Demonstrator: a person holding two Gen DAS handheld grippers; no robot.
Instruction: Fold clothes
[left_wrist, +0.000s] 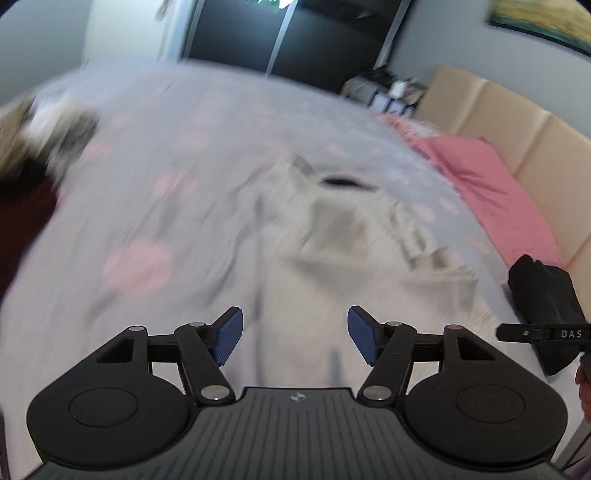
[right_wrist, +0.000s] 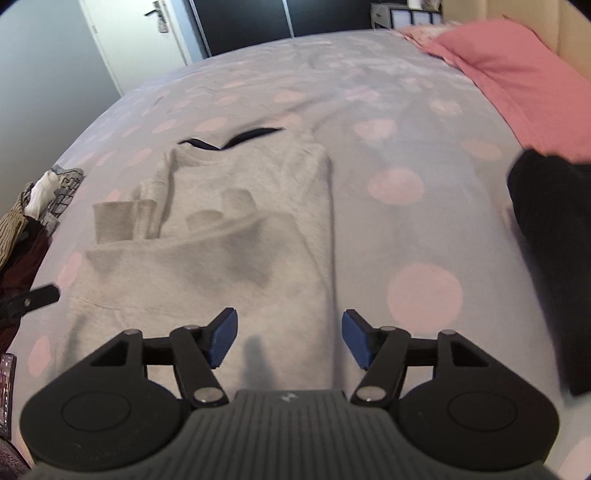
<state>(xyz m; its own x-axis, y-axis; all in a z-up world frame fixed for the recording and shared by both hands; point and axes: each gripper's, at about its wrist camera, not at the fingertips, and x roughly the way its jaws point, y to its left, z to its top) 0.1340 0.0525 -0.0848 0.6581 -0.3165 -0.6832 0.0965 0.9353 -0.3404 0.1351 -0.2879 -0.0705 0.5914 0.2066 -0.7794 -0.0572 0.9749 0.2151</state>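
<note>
You are working over a bed (right_wrist: 424, 92) with a spotted grey cover, a dark wardrobe and door beyond its far end. Your right gripper (right_wrist: 289, 339) hangs with its jaws spread and nothing between them, above the near right edge of the grey sweatshirt (right_wrist: 236, 229); your left gripper (left_wrist: 294, 338) is likewise spread and empty over the near hem. The sweatshirt lies flat mid-bed, sleeves folded in, collar at the far end. It looks soft, light and floppy, so pinch both layers at the near hem corners. A black folded garment (right_wrist: 546, 221) sits right; a clothes pile (right_wrist: 33, 218) left.
</note>
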